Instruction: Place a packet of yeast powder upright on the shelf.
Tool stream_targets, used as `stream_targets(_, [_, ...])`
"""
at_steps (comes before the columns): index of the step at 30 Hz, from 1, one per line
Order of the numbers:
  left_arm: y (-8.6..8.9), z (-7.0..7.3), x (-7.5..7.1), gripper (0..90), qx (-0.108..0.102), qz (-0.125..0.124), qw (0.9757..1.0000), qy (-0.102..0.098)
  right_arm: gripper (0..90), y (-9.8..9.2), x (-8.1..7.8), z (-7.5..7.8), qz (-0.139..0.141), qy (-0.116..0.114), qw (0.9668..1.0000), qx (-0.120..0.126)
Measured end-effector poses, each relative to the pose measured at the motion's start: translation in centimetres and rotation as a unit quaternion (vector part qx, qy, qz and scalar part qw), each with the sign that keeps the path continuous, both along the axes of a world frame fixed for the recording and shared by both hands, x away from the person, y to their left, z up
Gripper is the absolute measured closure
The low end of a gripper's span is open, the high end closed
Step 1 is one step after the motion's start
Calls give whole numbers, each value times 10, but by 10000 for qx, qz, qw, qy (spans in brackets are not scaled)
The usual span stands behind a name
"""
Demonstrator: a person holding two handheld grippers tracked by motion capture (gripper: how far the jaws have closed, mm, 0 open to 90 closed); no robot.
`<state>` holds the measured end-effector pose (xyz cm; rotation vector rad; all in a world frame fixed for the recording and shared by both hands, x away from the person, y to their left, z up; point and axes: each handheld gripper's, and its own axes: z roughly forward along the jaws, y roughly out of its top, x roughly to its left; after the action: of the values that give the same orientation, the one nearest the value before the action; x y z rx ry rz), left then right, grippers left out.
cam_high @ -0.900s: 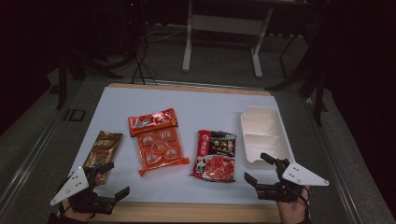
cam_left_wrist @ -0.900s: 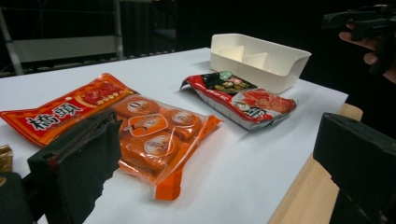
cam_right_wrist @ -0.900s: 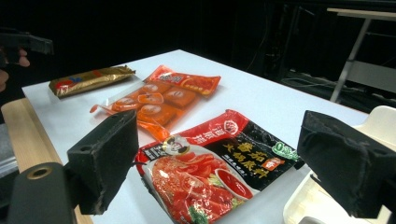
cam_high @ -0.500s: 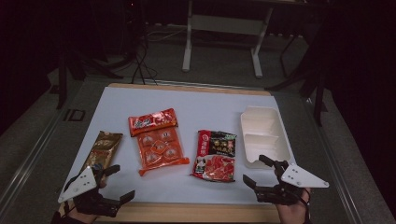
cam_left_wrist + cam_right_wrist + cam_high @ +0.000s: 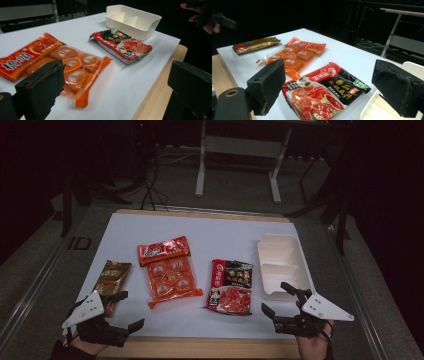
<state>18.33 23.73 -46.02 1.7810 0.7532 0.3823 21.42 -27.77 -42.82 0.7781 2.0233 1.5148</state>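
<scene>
We see the left gripper (image 5: 123,310) at the near left corner of the white table (image 5: 220,232), jaws spread wide, nothing between them. Just beside it, slightly farther, lies the gold packet (image 5: 112,277), not touched. The right gripper (image 5: 279,299) sits at the near right, jaws also wide apart and empty. Nearest to it: the red-and-black packet (image 5: 230,287) just to its left, and the white divided tray (image 5: 281,265) just beyond it, neither touched. Mid-table, the orange multi-pack (image 5: 170,281) lies flat between the gold packet and the red-and-black packet, with a red-orange packet (image 5: 163,250) touching its far end.
</scene>
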Motion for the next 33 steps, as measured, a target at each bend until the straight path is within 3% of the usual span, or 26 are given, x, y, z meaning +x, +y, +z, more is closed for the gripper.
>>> stream_targets(3, [1,4,1,11,69,37,10000,-22,114,0,0,0,13,-30,10000,-4])
stream_targets(4, [6,12,5,11,219,142,9996,-86,119,1,-2,3,-17,-99,9999,-22])
stream_targets(6, [12,20,10,11,279,253,9992,-122,127,1,-1,3,-36,-37,10000,-66])
stream_targets(9, [23,29,18,11,249,471,9985,-128,126,2,-1,3,69,164,9998,68])
stream_targets(14, [40,36,33,19,278,852,9959,-114,111,9,-4,5,255,30,9994,217])
stream_targets(21, [60,22,57,34,460,1347,9897,129,132,11,-6,7,327,19,9992,207])
stream_targets(22, [66,17,62,45,474,1507,9874,113,128,11,-8,7,270,-17,9994,204])
stream_targets(27, [76,8,71,71,383,1703,9845,173,105,13,-9,7,262,-71,9995,178])
stream_targets(28, [80,3,76,71,434,1799,9824,236,104,13,-9,7,314,-60,9993,188])
stream_targets(32, [87,-8,87,128,501,1926,9792,391,103,15,-9,6,343,-73,9992,177])
stream_targets(33, [90,-12,93,141,497,2023,9769,481,103,15,-9,5,348,-66,9992,189])
